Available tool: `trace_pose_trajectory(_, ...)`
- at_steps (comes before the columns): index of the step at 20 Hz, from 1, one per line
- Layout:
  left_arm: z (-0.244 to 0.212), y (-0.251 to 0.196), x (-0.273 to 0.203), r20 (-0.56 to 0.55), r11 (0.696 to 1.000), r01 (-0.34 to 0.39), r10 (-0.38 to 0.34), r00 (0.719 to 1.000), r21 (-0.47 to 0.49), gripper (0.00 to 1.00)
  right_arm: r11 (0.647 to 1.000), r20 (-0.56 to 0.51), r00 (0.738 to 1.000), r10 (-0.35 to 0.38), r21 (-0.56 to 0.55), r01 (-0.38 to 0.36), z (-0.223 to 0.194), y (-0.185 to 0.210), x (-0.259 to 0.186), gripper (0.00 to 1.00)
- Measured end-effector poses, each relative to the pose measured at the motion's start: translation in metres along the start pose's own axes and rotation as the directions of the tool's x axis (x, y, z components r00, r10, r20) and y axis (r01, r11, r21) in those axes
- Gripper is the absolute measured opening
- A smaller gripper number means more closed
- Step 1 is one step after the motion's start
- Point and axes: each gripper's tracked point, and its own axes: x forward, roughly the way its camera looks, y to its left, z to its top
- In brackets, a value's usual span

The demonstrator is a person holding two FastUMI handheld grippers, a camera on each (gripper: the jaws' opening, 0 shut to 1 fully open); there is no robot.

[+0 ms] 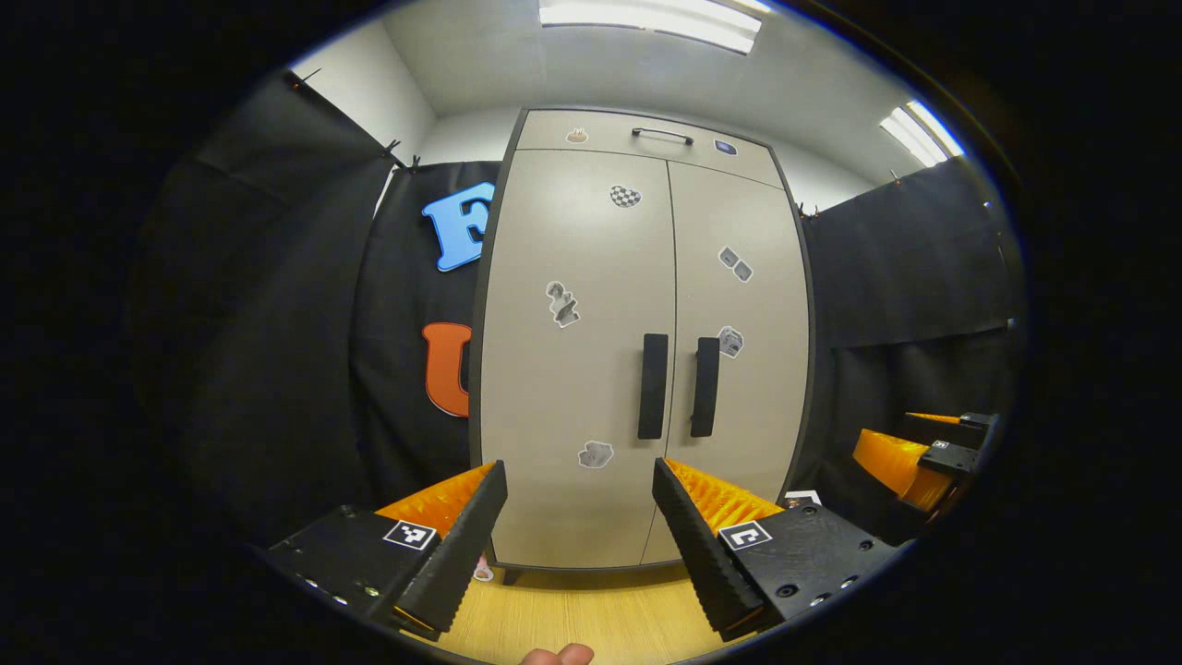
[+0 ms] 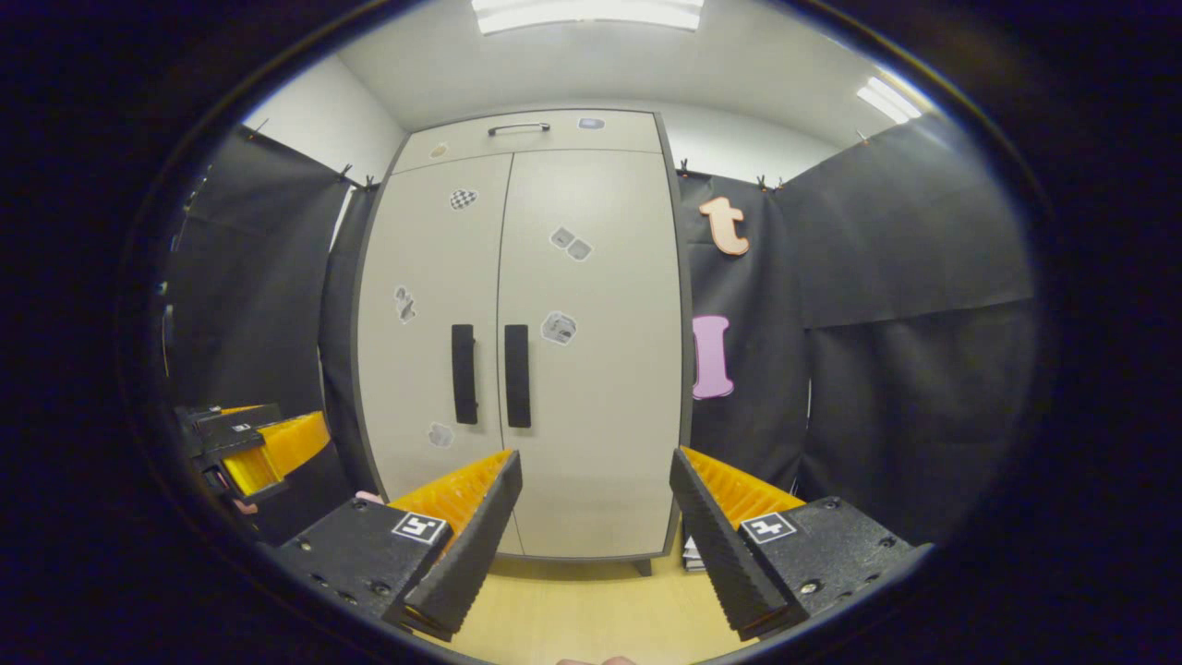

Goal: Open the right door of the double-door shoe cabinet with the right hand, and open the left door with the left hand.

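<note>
1. facing the shoe cabinet [image 2: 522, 332] head on here, both doors flush and closed, so by my read nothing of the task is done yet and the right door comes first.
2. the right gripper [image 2: 596, 480] hangs well short of the cabinet, its fingers spread wide with nothing between them.
3. the right door handle [image 2: 517, 375] is a dark upright bar just right of the centre seam, sitting up and to the left of that gripper's gap in the right gripper view.
4. to do this well, i'd steer the gripper left and up so the bar lands squarely between the two fingers, then go forward until the fingers pass either side of it.
5. the left door handle [image 2: 464, 373] stands just beside it across the seam, so the risk is catching both bars or the wrong one; keep the inner finger in the narrow space between them.
6. close on the middle of the bar, then pull back along an arc swinging out to the right, since the hinge looks to be on the outer edge.
7. the left gripper [image 1: 580, 482] is also spread wide and empty, aimed below the left door handle [image 1: 653, 385], with the right door handle [image 1: 705, 386] next to it.
8. it should hold off so the opening door has room.
</note>
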Motion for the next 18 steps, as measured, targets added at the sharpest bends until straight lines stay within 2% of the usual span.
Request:
trace_pose_trajectory(4,-0.002,0.004,-0.006,-0.008,1.000,-0.003,0.003,1.000,0.003,0.95,0.999,0.026,0.999,0.028,-0.020,-0.027,0.017,0.014,0.027,1.00)
trace_pose_trajectory(8,-0.005,0.010,-0.016,-0.016,1.000,-0.010,0.010,1.000,0.001,0.95,0.997,0.055,0.995,0.078,-0.008,-0.078,0.040,0.041,0.079,1.00)
trace_pose_trajectory(13,-0.014,0.022,-0.028,-0.038,1.000,-0.023,0.022,0.999,-0.015,0.95,0.996,0.001,0.996,0.090,0.014,-0.090,0.042,0.064,0.155,1.00)
trace_pose_trajectory(18,-0.022,0.045,-0.034,-0.050,0.998,-0.061,0.060,0.997,-0.025,0.95,0.996,-0.062,0.994,0.085,0.011,-0.084,0.025,0.079,0.206,0.99)
